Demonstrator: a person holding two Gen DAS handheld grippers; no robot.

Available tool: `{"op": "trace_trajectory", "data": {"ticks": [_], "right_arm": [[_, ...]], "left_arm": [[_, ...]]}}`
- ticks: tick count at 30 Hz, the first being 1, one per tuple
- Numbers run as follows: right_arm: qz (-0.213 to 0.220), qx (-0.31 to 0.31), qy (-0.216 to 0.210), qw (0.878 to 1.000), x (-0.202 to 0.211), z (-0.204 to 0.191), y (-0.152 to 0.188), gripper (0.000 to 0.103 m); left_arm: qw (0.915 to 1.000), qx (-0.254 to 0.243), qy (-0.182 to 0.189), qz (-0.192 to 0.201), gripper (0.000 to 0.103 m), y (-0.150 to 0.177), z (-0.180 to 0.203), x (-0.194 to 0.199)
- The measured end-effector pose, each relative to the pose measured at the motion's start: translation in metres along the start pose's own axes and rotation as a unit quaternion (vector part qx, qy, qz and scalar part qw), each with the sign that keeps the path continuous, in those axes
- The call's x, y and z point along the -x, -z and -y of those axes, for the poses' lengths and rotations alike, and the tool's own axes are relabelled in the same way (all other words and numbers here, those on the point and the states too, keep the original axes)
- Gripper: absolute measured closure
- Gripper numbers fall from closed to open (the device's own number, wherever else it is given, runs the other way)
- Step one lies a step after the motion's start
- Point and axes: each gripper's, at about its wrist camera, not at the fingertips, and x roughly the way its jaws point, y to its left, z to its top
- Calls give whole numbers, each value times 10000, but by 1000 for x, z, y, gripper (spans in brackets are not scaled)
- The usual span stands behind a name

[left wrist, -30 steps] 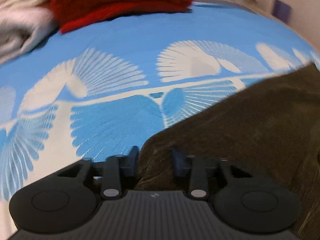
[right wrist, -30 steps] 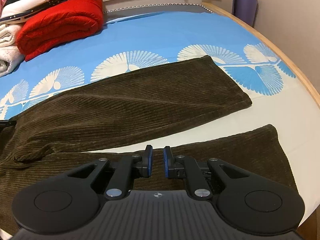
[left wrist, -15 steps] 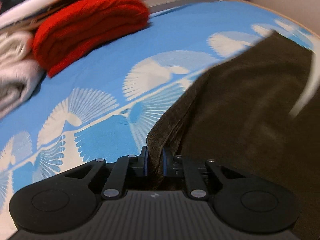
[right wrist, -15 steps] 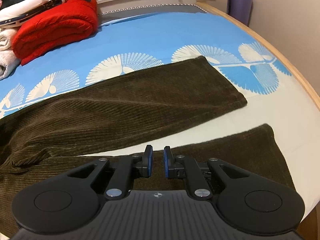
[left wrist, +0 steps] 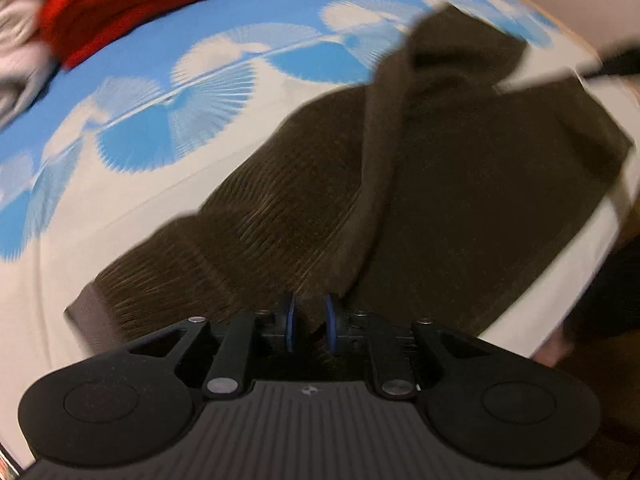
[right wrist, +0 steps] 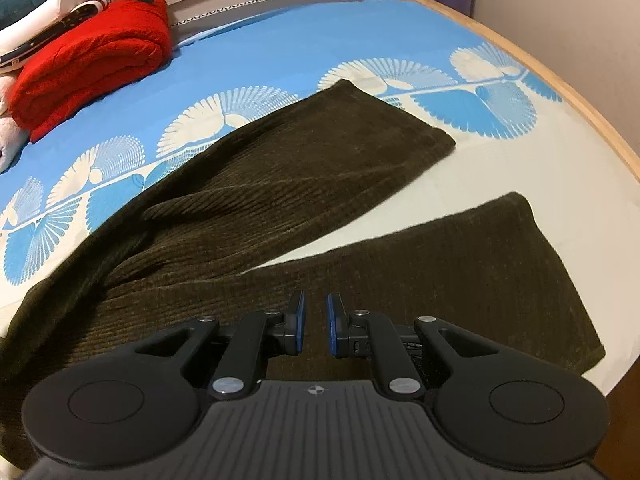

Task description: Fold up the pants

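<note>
Pants (right wrist: 280,184) run lengthwise toward 1 o'clock on bed (right wrist: 320,44); left tool (left wrist: 308,322) pinches their edge, we see right tool (right wrist: 314,326) slightly parted, empty, over nearer leg.

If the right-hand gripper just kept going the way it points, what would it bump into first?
Most likely the brown corduroy pants: the right gripper hovers low over the nearer leg, fingers slightly parted. Depth is hard to judge.

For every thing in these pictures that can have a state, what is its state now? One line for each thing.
left gripper: shut on a fold of the pants.
right gripper: narrowly open, holding nothing, above the near leg.
pants: unfolded, legs spread apart on the bed, far leg bunched and wrinkled.
red blanket: folded, lying on the bed.
bed sheet: spread under the pants.
</note>
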Motion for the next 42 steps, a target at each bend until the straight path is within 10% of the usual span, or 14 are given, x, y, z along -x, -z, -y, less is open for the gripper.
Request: {"op": "trace_trajectory", "data": {"ticks": [4, 9, 15, 21, 24, 27, 35, 42], "right_arm": [[-51, -142, -76, 9999, -1, 2, 2, 91], [150, -220, -195, 9995, 2, -1, -1, 91], [325, -338, -565, 9973, -3, -9, -11, 91], [489, -342, -970, 9935, -20, -31, -18, 91], [523, -398, -1269, 9897, -32, -42, -19, 91], [629, -241, -1454, 9871, -45, -55, -21, 91], [456, -432, -1903, 9797, -105, -86, -51, 90], [358, -906, -2000, 9749, -164, -102, -84, 74]], "left_arm": [[9827, 1792, 289, 358, 53, 8, -51, 20], [9402, 3365, 202, -496, 52, 32, -100, -2], [9174, 3788, 392, -1156, 51, 45, -118, -30], [8951, 4371, 151, -865, 55, 44, -135, -40], [9046, 4246, -323, -201, 56, 30, -133, -21], [9217, 3802, -649, -423, 54, 18, -119, -30], [8987, 4207, -798, -947, 55, 15, -128, -49], [9252, 3276, -1542, -1139, 90, -6, -110, -60]]}}
